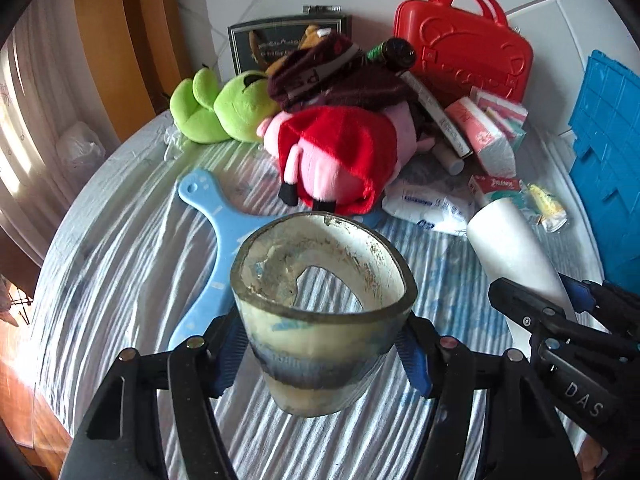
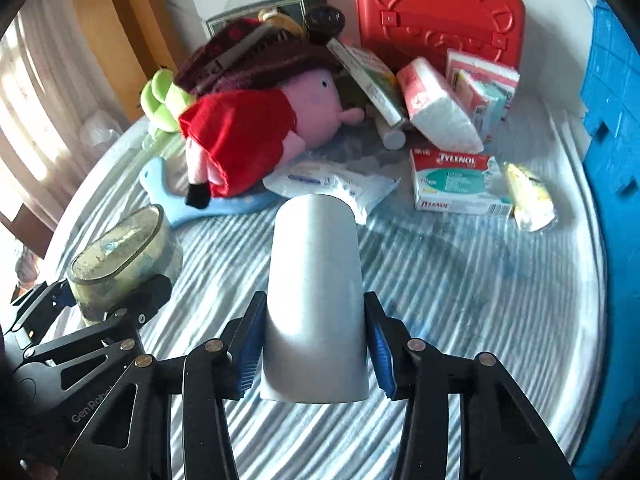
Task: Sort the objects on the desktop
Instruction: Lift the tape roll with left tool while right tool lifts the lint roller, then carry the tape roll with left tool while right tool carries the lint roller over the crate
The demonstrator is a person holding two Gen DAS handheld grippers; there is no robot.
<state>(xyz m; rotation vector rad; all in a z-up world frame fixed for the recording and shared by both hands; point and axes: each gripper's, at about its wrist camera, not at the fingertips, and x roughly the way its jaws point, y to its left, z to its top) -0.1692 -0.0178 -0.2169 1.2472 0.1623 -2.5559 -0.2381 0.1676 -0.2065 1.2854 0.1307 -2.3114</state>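
Observation:
My left gripper point(image 1: 320, 356) is shut on a dirty translucent cup point(image 1: 320, 320), held open end up above the striped cloth. The cup also shows at the left of the right wrist view point(image 2: 120, 256). My right gripper point(image 2: 314, 356) is shut on a plain white cup point(image 2: 314, 292), held mouth toward the camera. It also shows at the right of the left wrist view point(image 1: 516, 256). Behind lie a pink plush in a red dress point(image 2: 256, 132), a green plush point(image 1: 216, 108) and a light blue flat paddle point(image 1: 216, 232).
A red plastic case point(image 2: 436, 12) stands at the back. Tissue packs point(image 2: 436, 108), a Tylenol box point(image 2: 456, 184), a white wipes packet point(image 2: 332, 184) and a dark bottle point(image 1: 396, 54) lie around it. A blue crate point(image 2: 616, 160) stands at the right edge.

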